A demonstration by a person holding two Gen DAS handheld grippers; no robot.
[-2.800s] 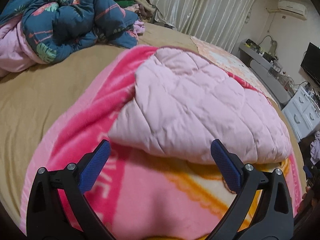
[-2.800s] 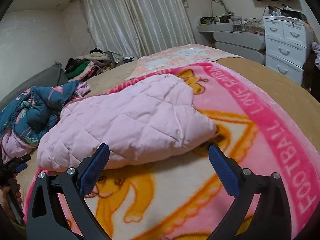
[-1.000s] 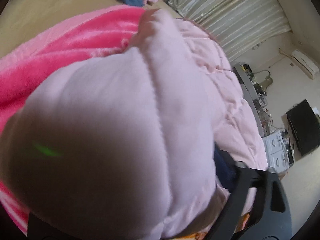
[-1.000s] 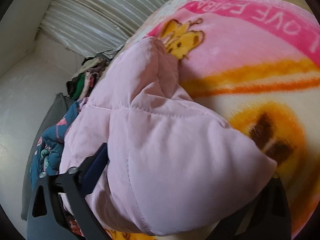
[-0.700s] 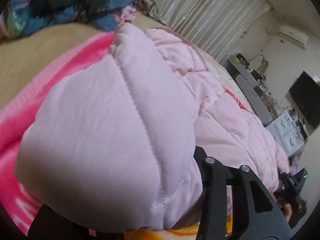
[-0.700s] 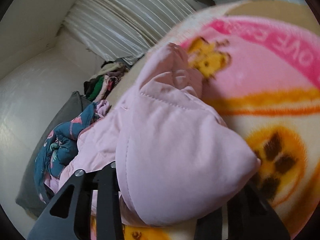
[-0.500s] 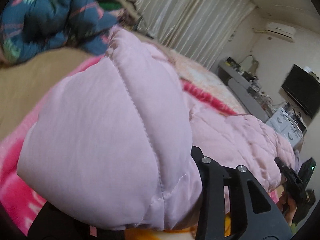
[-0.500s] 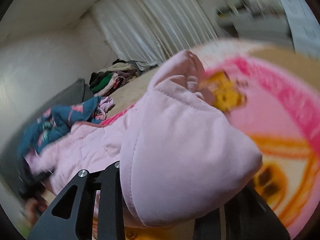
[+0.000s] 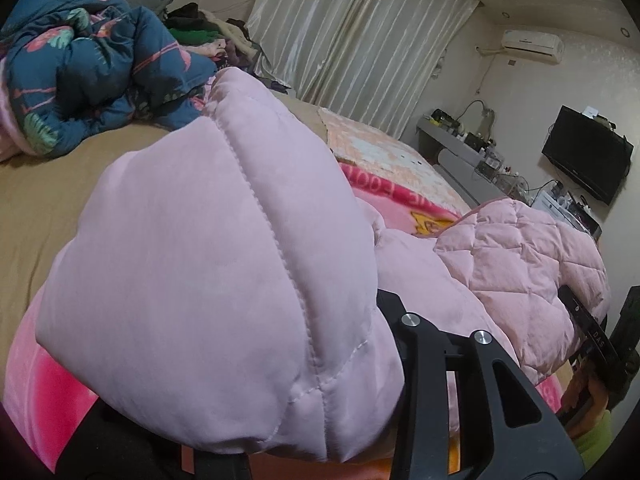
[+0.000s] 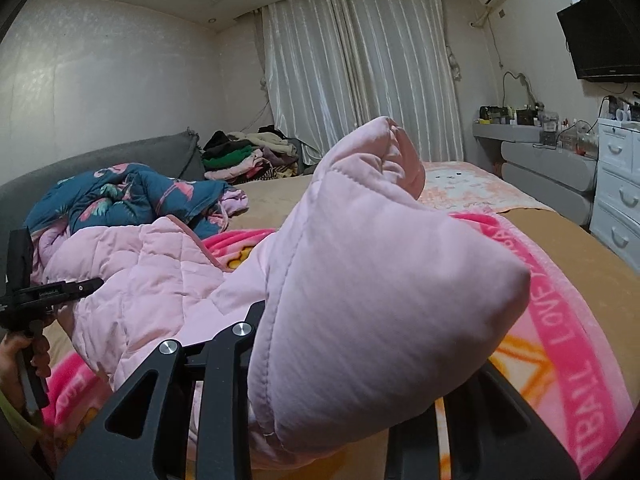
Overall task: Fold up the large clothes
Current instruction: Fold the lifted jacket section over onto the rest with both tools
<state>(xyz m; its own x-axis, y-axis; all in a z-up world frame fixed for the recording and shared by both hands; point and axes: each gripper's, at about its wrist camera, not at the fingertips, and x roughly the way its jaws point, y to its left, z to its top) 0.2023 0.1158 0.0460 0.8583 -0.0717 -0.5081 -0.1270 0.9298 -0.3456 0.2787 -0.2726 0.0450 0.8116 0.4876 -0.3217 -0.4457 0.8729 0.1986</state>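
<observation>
A pale pink quilted jacket (image 9: 224, 248) lies across the pink cartoon blanket (image 9: 48, 384) on the bed. My left gripper (image 9: 280, 420) is shut on one corner of the jacket and holds it lifted; the puffy fabric hides the fingertips. My right gripper (image 10: 328, 408) is shut on the other corner of the jacket (image 10: 376, 300) and holds it raised too. The rest of the jacket (image 10: 152, 272) sags between both grippers onto the blanket (image 10: 568, 332). The right gripper's body shows at the right edge of the left wrist view (image 9: 592, 340).
A blue floral duvet (image 9: 88, 72) is bunched at the bed's far left. A pile of clothes (image 10: 248, 156) sits by the curtains. White drawers (image 10: 620, 196) and a grey shelf (image 10: 548, 160) stand along the right wall, with a TV (image 9: 586, 152) above.
Both grippers closed on the jacket's near corners and lifted them off the blanket. The views have tilted up toward the room, and the jacket's middle now hangs between the grippers.
</observation>
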